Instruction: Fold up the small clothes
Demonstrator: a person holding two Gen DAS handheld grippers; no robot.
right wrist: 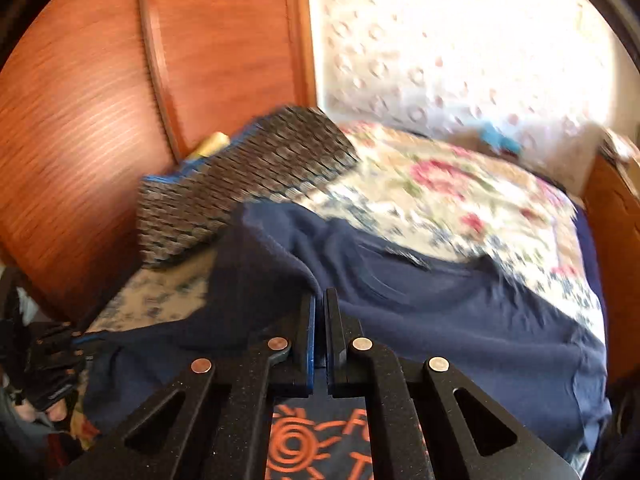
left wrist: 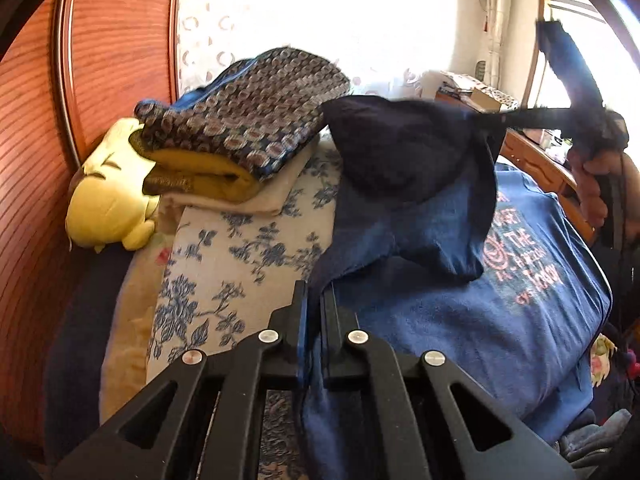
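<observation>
A dark blue T-shirt (left wrist: 460, 320) with orange print lies on the bed. My left gripper (left wrist: 314, 300) is shut on its near edge, with fabric pinched between the fingers. In the left wrist view one part of the shirt is lifted and stretched up to the right, where a hand holds my right gripper (left wrist: 592, 124), blurred. In the right wrist view my right gripper (right wrist: 320, 300) is shut on a fold of the T-shirt (right wrist: 440, 308), and the orange sun print shows below its fingers. My left gripper (right wrist: 80, 340) appears at the far left edge of that view.
A stack of folded clothes (left wrist: 248, 120) with a patterned piece on top sits near the wooden headboard (left wrist: 80, 80). A yellow plush toy (left wrist: 108, 200) lies beside it. The floral bedspread (left wrist: 240, 248) shows left of the shirt. Wooden furniture (left wrist: 536, 160) stands at the right.
</observation>
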